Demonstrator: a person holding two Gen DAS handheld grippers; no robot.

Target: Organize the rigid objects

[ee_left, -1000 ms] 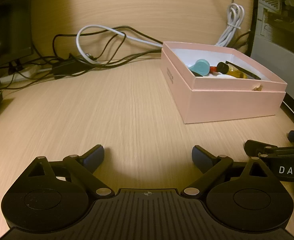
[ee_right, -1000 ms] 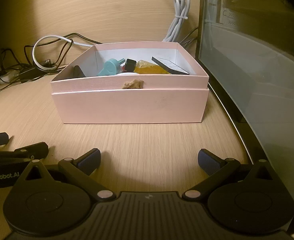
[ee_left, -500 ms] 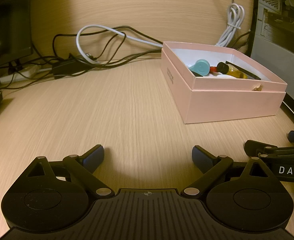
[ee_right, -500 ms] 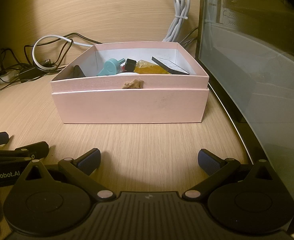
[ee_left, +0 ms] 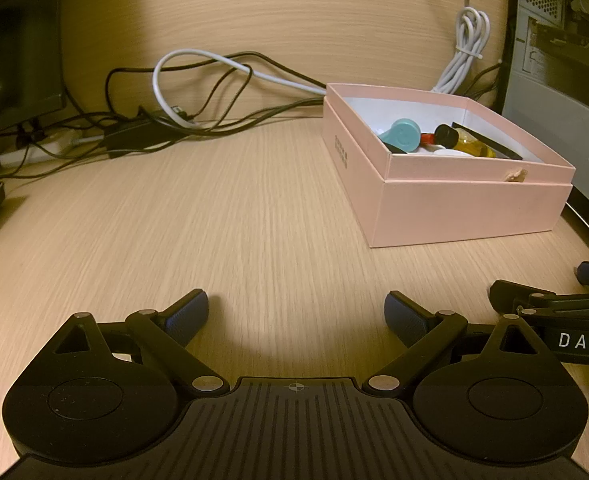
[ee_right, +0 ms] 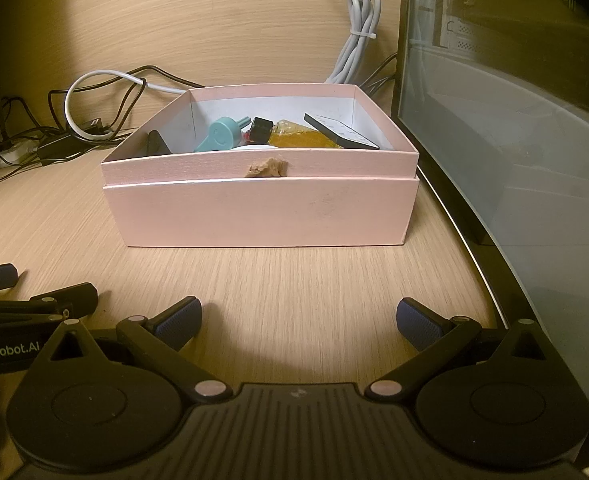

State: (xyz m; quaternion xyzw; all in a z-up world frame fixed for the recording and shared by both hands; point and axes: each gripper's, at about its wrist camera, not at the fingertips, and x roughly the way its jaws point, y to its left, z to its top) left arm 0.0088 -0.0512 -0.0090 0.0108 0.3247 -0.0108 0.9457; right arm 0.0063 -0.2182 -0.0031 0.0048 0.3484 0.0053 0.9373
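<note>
Both fingers spread wide, left fingers [ee_left: 296, 312] and right fingers [ee_right: 298, 318], nothing held, low over bench [ee_left: 214, 220]. Pink box [ee_right: 262, 212] at 12 o'clock of right, holding teal whistle [ee_right: 219, 139], amber bottle [ee_right: 294, 139]. Light, stiff, slick; I'd pinch whistle's body.

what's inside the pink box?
Pink box holds a teal whistle-shaped piece, black-capped amber bottle, flat black-edged card and something white. The front wall hides the floor and anything lower.

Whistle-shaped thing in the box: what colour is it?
Teal; the whistle-shaped piece shows best in the right wrist view, inside the pink box.
</note>
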